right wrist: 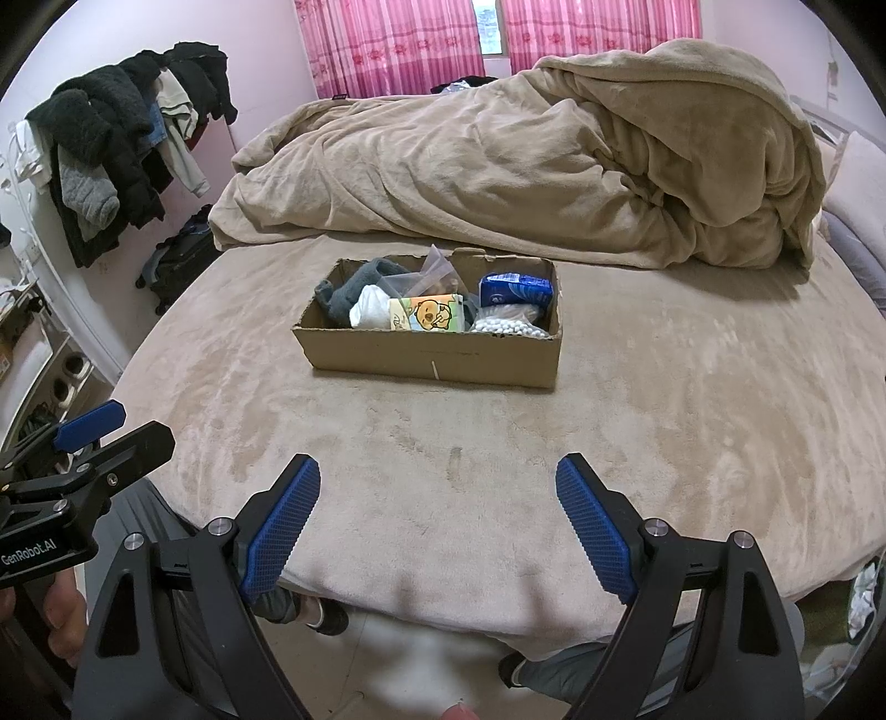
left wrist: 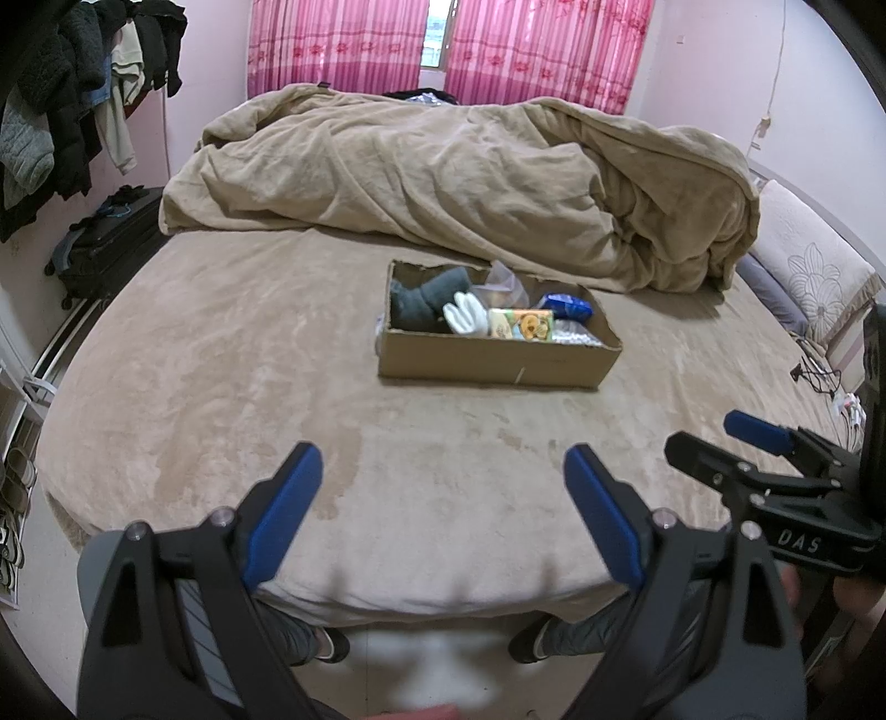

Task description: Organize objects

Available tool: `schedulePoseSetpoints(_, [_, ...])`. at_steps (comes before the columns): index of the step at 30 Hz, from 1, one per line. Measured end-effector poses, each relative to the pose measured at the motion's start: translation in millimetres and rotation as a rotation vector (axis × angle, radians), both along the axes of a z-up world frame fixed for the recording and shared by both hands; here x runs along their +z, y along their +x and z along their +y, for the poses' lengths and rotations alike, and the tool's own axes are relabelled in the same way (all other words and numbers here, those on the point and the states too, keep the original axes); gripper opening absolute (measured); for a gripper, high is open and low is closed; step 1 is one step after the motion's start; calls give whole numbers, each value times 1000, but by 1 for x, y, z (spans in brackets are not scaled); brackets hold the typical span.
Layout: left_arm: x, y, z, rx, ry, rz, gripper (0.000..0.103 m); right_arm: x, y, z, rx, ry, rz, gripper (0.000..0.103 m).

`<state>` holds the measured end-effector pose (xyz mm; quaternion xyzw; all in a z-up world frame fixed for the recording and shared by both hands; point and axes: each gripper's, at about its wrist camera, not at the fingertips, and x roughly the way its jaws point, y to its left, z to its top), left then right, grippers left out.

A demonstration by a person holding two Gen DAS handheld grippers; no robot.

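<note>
An open cardboard box [left wrist: 487, 365] [right wrist: 432, 360] stands in the middle of the beige bed. Inside lie a grey cloth [left wrist: 421, 302] [right wrist: 354, 288], a white glove [left wrist: 465, 315] [right wrist: 371, 307], a tissue pack with a bear print [left wrist: 523, 324] [right wrist: 429, 314], a blue packet [left wrist: 567, 304] [right wrist: 515, 291], a clear plastic bag [left wrist: 501, 279] [right wrist: 426, 277] and a bag of white beads [right wrist: 512, 324]. My left gripper [left wrist: 443, 487] is open and empty over the bed's near edge. My right gripper [right wrist: 437, 498] is open and empty, also at the near edge, well short of the box.
A rumpled beige duvet [left wrist: 470, 177] [right wrist: 554, 166] fills the far half of the bed. Clothes hang on a rack [left wrist: 66, 99] [right wrist: 122, 138] at the left, with a dark suitcase [left wrist: 105, 243] below. A pillow [left wrist: 808, 266] lies at the right. Pink curtains [left wrist: 443, 44] hang at the back.
</note>
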<state>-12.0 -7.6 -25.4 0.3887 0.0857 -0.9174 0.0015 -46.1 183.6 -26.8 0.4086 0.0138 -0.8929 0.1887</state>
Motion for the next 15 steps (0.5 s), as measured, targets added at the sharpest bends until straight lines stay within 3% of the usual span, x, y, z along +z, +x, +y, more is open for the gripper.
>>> schedulePoseSetpoints(15, [0,-1,-1,1,0,-1,90,-1,-1,1,-1,-2,-1,89])
